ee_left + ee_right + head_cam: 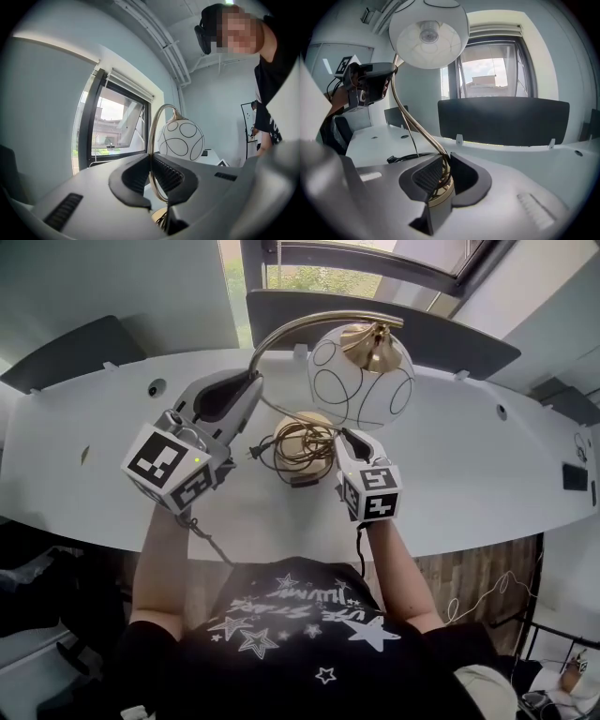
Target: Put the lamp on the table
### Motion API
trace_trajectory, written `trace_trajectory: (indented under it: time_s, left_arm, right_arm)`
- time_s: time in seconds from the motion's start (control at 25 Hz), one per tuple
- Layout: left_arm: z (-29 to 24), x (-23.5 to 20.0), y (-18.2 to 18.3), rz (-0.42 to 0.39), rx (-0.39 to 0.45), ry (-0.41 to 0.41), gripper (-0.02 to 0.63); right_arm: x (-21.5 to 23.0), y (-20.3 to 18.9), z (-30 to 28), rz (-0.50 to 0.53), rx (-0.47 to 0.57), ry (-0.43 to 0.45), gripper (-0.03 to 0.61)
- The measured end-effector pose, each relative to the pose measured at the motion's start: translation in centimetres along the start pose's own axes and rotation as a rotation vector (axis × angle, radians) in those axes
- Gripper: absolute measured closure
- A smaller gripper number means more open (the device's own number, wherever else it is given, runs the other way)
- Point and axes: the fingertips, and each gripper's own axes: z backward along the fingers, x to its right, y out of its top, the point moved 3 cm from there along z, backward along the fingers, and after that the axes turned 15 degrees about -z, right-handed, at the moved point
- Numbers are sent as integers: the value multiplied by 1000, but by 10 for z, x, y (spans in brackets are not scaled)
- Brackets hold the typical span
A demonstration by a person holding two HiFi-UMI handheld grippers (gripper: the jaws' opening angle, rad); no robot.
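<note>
The lamp has a white globe shade with black ring lines, a curved brass neck and a round base wrapped with coiled cord. It is held over the white table. My left gripper is shut on the brass neck, which runs up between its pads toward the shade. My right gripper is shut on the lamp low down, where the neck meets the base. From the right gripper view the shade hangs overhead with its bulb showing.
The lamp's plug and cord trail beside the base. Dark chair backs stand behind the table, with a window beyond. Small round holes and a dark device mark the tabletop. The person's torso is at the near edge.
</note>
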Motion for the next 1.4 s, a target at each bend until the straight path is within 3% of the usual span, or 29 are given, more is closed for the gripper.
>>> trace_trajectory:
  time_s: [0.6,1.4]
  left_arm:
    - [-41,-39,-26,-17,-67,69,583]
    - [-64,-65,-56,1,-106,81,583]
  right_arm:
    - [27,20,-69,11,-54,59,532]
    - [42,19,-116,-4,-84,45,532]
